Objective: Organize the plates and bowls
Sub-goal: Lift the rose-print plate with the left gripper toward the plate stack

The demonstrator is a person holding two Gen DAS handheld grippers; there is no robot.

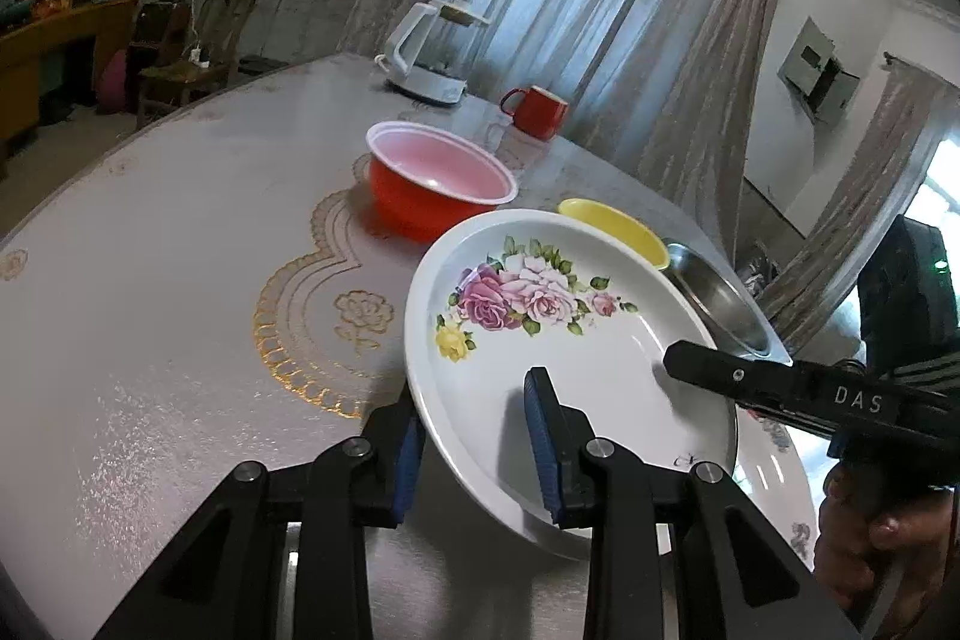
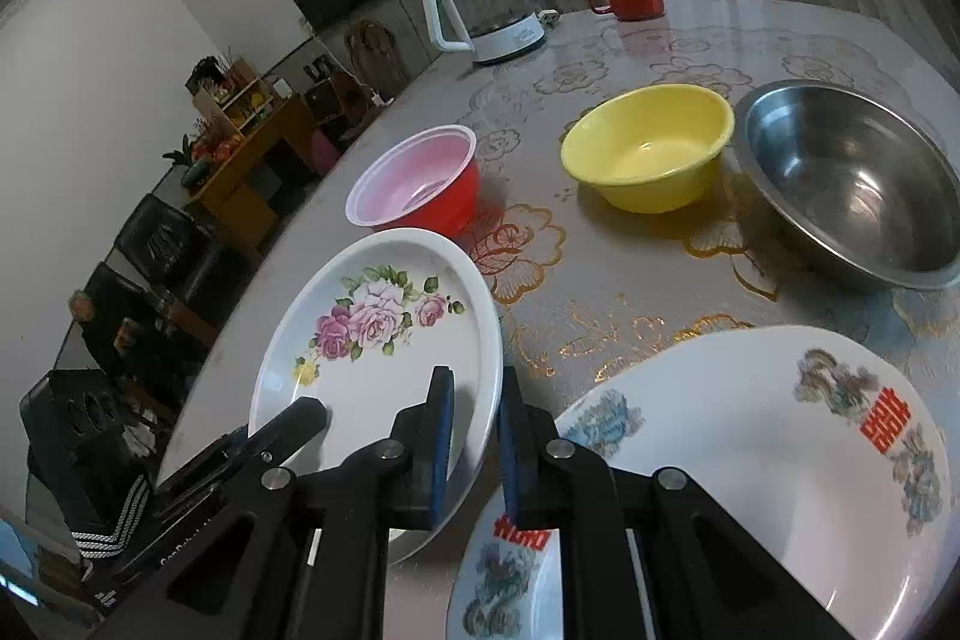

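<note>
- Your left tongs [image 1: 480, 436] and right tongs [image 2: 474, 445] both clamp the rose plate's [image 1: 540, 316] rim, tilted above the worktop [image 1: 180, 280].
- It's stiff, glossy, breakable (probably slippery): keep hold on opposite rims.
- The dragon plate [image 2: 750, 430] lies beneath.

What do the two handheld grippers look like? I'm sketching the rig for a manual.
Both are matte black linkage frames with silver pivot pins. The left gripper and the right gripper each have two fingers with ribbed blue pads. White lettering "DAS" marks the right one's side. No sleeve is visible.
</note>
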